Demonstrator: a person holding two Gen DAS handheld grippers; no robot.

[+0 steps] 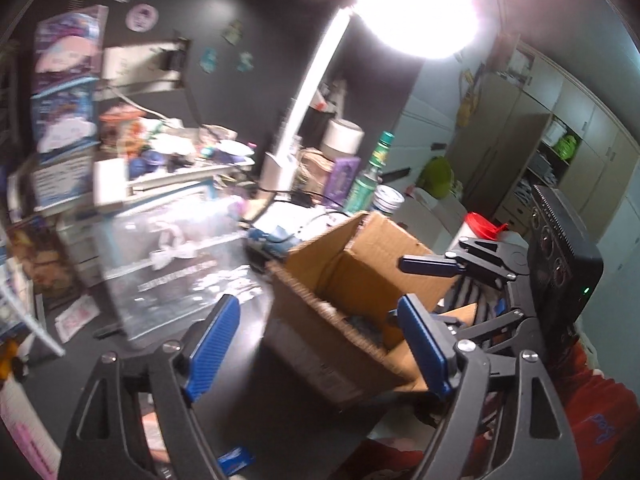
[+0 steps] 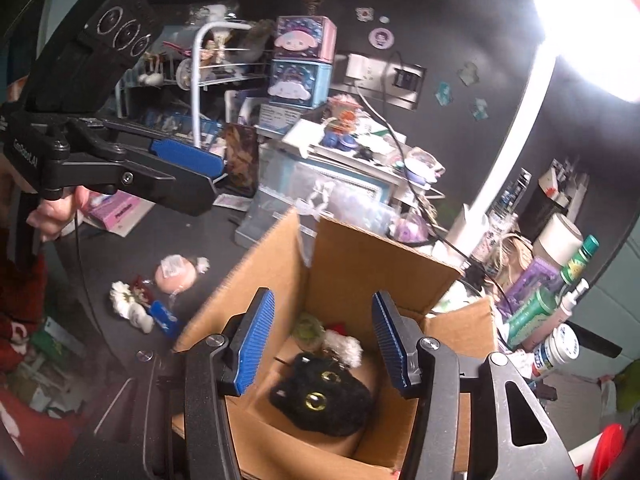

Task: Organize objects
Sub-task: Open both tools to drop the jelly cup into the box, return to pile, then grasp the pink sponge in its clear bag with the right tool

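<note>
An open cardboard box [image 2: 352,264] stands on the dark desk; it also shows in the left wrist view [image 1: 360,256]. Inside lie a black cat plush [image 2: 320,398], a white fluffy toy [image 2: 346,346] and a greenish item [image 2: 308,330]. My right gripper [image 2: 324,340] is open and empty, just above the box opening. My left gripper [image 1: 320,344] is open and empty, left of the box; it shows in the right wrist view [image 2: 188,172] above the desk. On the desk left of the box lie a pink wrapped round item [image 2: 176,274], a white flower charm [image 2: 126,300] and a small blue packet [image 2: 164,314].
A clear plastic case [image 1: 172,264] sits behind the box. A white desk lamp [image 2: 504,148] shines at the right. Bottles and jars [image 2: 552,308] crowd the box's right side. Stacked character tins [image 2: 302,64] and a wire rack [image 2: 208,64] stand at the back.
</note>
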